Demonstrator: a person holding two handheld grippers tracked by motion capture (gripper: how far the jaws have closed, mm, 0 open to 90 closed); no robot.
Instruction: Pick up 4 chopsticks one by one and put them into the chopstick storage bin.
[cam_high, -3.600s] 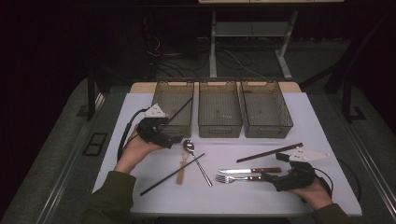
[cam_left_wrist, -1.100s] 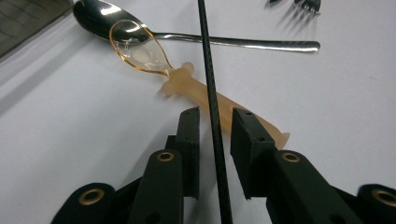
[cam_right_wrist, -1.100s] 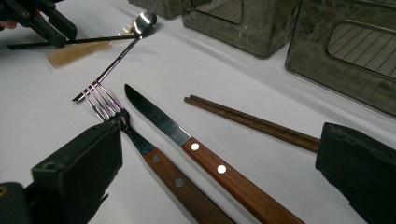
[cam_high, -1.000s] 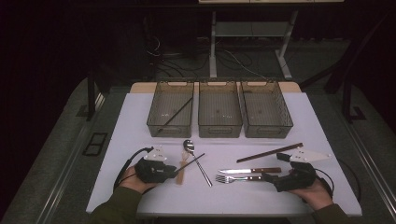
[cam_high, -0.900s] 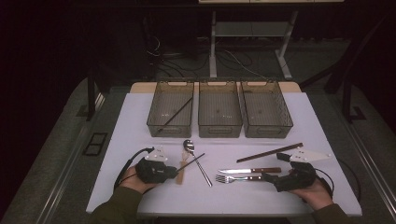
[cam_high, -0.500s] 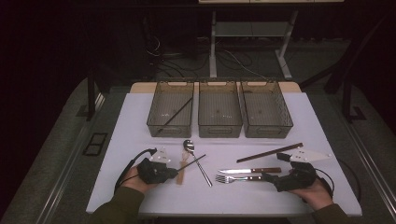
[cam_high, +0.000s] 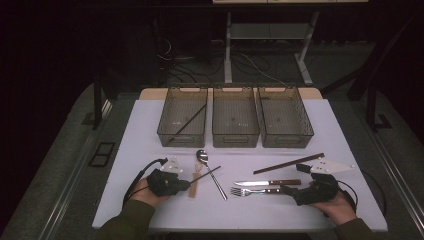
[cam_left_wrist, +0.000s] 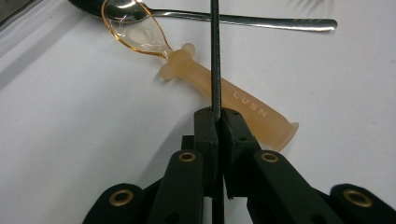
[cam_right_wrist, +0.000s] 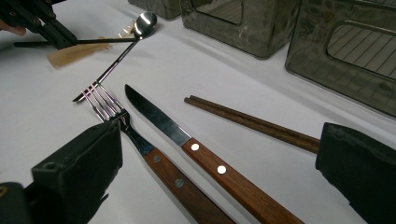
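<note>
Black chopstick (cam_left_wrist: 215, 56), lying across the amber spoon (cam_left_wrist: 224, 100) near the worktop's (cam_high: 150, 210) front-left corner, is pinched at its near end by the left gripper's (cam_left_wrist: 218, 116) just-closed fingers, presumably for binning, while the right gripper's (cam_right_wrist: 219, 172) fingers gape idle over the fork (cam_right_wrist: 135, 140).

tongs (cam_left_wrist: 216, 122): black, brass rivets | plate (cam_high: 172, 164): grey three-cornered | cable (cam_high: 141, 172): black | sleeve (cam_high: 127, 222): olive

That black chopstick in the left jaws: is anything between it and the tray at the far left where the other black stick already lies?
Nothing visible blocks it. The black chopstick is clamped in the left gripper, lying across the amber spoon and toward the metal spoon. Bare table leads to the left tray.
</note>
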